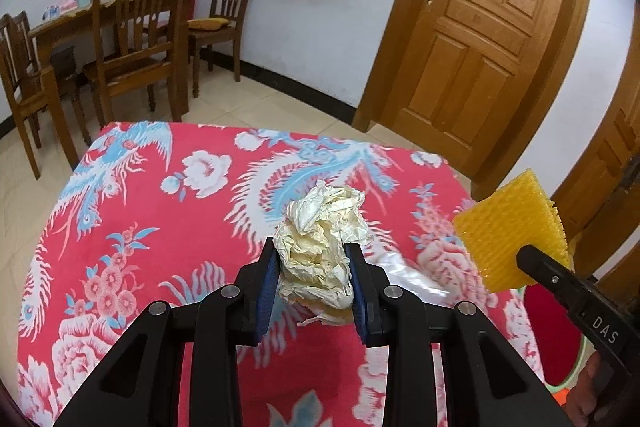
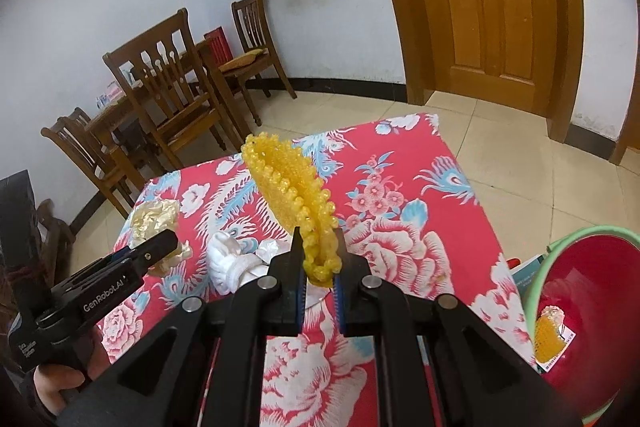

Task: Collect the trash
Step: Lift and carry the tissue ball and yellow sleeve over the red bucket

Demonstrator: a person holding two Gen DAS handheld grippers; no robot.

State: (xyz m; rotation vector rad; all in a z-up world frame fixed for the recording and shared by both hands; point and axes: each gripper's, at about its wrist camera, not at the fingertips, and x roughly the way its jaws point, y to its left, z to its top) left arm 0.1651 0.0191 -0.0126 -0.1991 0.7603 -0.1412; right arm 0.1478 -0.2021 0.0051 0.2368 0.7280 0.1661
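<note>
My left gripper (image 1: 314,259) is shut on a crumpled cream paper wad (image 1: 320,243) and holds it above the red flowered table (image 1: 168,227). The wad (image 2: 154,219) and the left gripper (image 2: 166,243) also show at the left of the right wrist view. My right gripper (image 2: 318,247) is shut on a yellow foam net sleeve (image 2: 292,187), which stands up from the jaws; it shows at the right of the left wrist view (image 1: 516,227). A red basin with a green rim (image 2: 592,307) stands right of the table and holds a yellow net piece (image 2: 548,335).
White crumpled trash (image 2: 232,263) and a clear plastic scrap (image 1: 404,275) lie on the tablecloth. Wooden chairs (image 1: 136,39) and a dining table stand at the back left. A wooden door (image 1: 480,27) is behind the table. Tiled floor surrounds it.
</note>
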